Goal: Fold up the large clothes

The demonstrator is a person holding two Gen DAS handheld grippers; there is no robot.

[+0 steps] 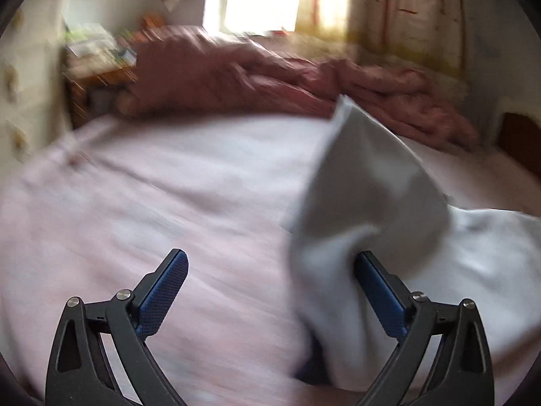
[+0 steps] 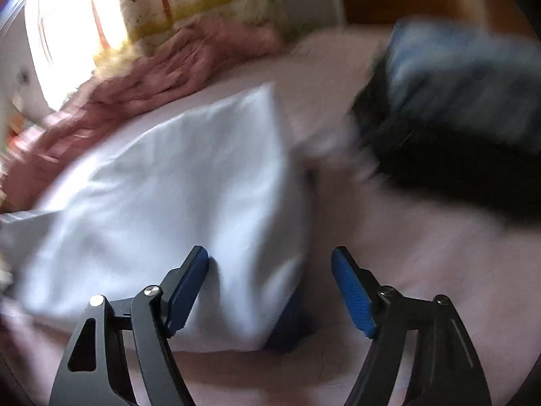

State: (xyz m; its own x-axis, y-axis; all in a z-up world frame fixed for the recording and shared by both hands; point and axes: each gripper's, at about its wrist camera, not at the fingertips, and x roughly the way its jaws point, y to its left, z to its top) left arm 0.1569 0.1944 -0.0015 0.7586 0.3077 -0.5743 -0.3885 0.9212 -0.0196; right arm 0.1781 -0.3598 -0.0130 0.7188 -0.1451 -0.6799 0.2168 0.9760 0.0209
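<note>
A white garment (image 1: 365,182) lies on the pale pink bed sheet (image 1: 135,203), one corner standing up in a peak. My left gripper (image 1: 270,255) is open wide; the cloth leans against its right finger (image 1: 378,291), and the left finger is clear of it. In the right wrist view the same white garment (image 2: 169,186) spreads to the left. My right gripper (image 2: 269,251) is open over its near right edge, with the cloth brushing its left finger (image 2: 189,284). A dark blue patch (image 2: 287,321) shows under that edge. Both views are blurred.
A rumpled pink duvet (image 1: 236,74) is heaped along the far side of the bed. A pile of dark blue and black clothes (image 2: 456,118) sits on the sheet (image 2: 389,237) to the right. A cluttered nightstand (image 1: 98,64) and a patterned curtain (image 1: 405,17) stand beyond.
</note>
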